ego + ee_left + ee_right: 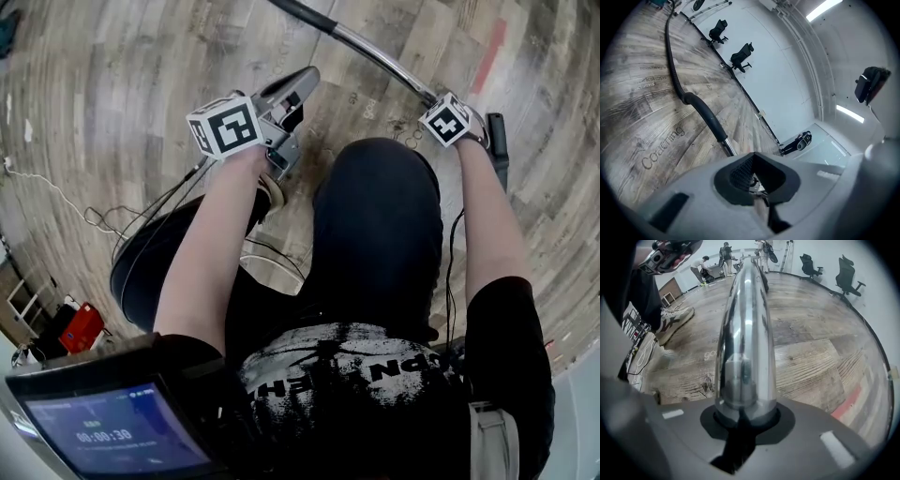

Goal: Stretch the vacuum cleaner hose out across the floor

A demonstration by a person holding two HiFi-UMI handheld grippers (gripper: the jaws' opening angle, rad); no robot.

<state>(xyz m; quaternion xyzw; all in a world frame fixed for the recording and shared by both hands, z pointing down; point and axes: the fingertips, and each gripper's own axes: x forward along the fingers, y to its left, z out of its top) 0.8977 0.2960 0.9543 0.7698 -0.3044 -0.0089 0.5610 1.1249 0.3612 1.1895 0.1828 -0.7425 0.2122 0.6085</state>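
The vacuum's chrome wand tube (375, 52) runs slanting across the wooden floor, and its black hose (300, 11) carries on off the top edge. My right gripper (469, 127) points down and is shut on that chrome tube (745, 333), which rises straight out from between the jaws (743, 420). My left gripper (302, 82) hangs left of the tube, shut with nothing in it (757, 180). Ahead of it, the black hose (670, 51) lies in a long curve on the floor and joins the black grip (705, 115) and the chrome end (729, 147).
Thin cables (84, 211) trail over the floor at left, near a red box (80, 328). A red tape strip (487, 56) marks the floor at right. Two office chairs (740, 56) stand along the white wall. People (724, 251) stand at the far end; a shoe (670, 319) is close by.
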